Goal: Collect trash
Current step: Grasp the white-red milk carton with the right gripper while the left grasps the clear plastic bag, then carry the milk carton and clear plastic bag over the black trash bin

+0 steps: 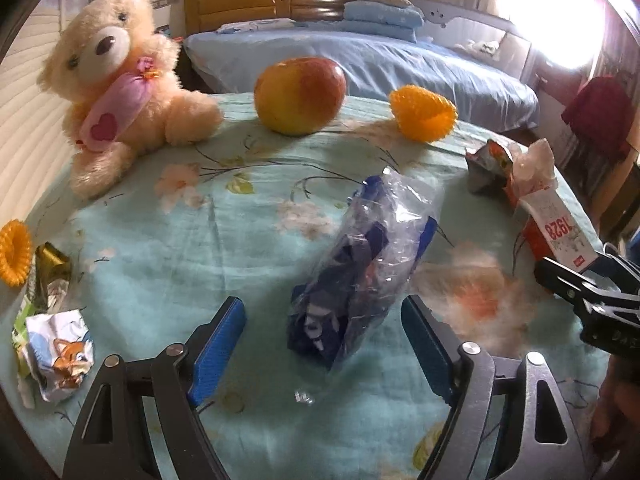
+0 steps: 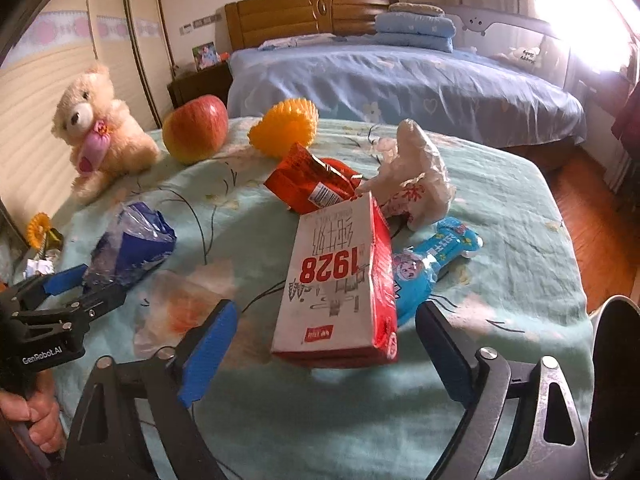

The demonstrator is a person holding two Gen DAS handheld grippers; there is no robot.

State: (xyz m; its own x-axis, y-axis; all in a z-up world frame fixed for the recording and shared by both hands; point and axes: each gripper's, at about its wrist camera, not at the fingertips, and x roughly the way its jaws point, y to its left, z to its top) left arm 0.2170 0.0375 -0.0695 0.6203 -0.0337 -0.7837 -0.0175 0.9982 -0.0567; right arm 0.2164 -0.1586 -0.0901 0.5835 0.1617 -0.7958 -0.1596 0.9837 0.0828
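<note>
Left wrist view: a floral bedspread (image 1: 168, 248) is seen in a bedroom. A crumpled blue-and-clear plastic bag (image 1: 360, 264) lies mid-surface between the wide-spread left gripper (image 1: 323, 322), untouched.

Right wrist view: a red-and-white milk carton (image 2: 340, 280) lies between the wide right gripper (image 2: 326, 334), unpressed, near the bedspread's right edge.

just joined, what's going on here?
A person is clearing trash off a floral bedspread, one handheld gripper per hand. The left gripper straddles a crumpled blue plastic bag, jaws open, no grip yet. The right gripper is open around a red-and-white carton. The teddy bear and apple sit untouched.
</note>
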